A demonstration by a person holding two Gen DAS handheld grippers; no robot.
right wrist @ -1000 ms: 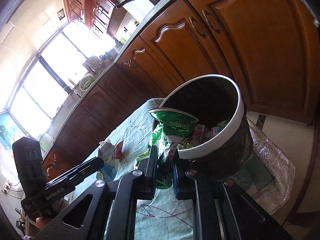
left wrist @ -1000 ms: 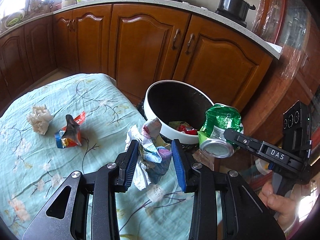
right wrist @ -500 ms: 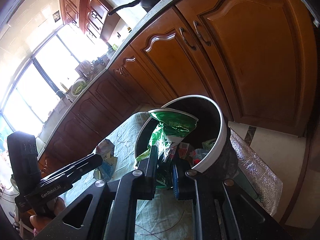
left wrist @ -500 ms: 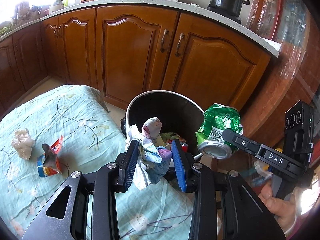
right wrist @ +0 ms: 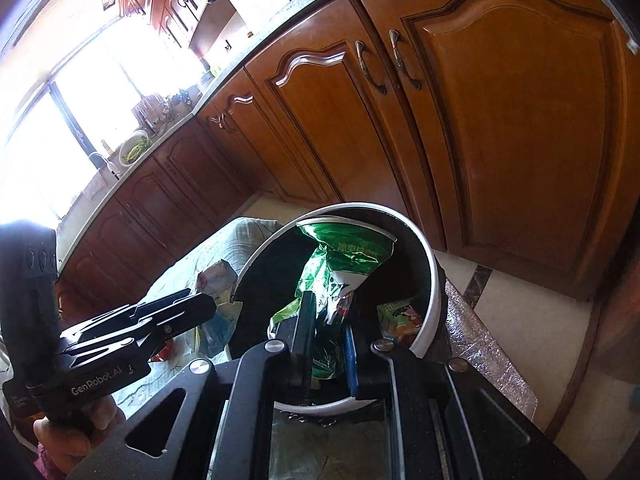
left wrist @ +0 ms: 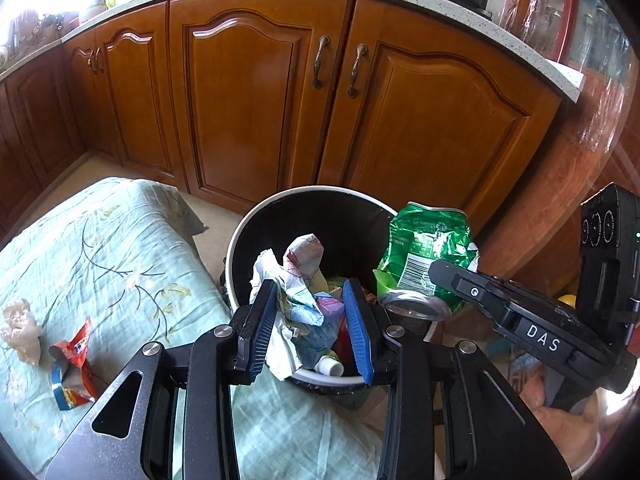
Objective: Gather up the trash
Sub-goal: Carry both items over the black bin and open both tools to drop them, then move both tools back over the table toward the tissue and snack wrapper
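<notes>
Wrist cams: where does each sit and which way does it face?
Left wrist: on the left gripper, looking down over the bin toward the cabinets; its fingers clamp crumpled paper; the right gripper and a hand show.
Right wrist: on the right gripper, facing the bin; its fingers clamp a green bag; the left gripper shows.
Shared: bin, green bag, both grippers.

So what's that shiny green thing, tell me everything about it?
It is a crushed green can, shiny thin metal by the look of it, crumpled and dented, with white print, a barcode and a silvery round end facing the left wrist camera. The right gripper has its fingers shut on it and holds it at the white-rimmed trash bin, over the rim as the right wrist camera shows it. Nothing else touches it.
</notes>
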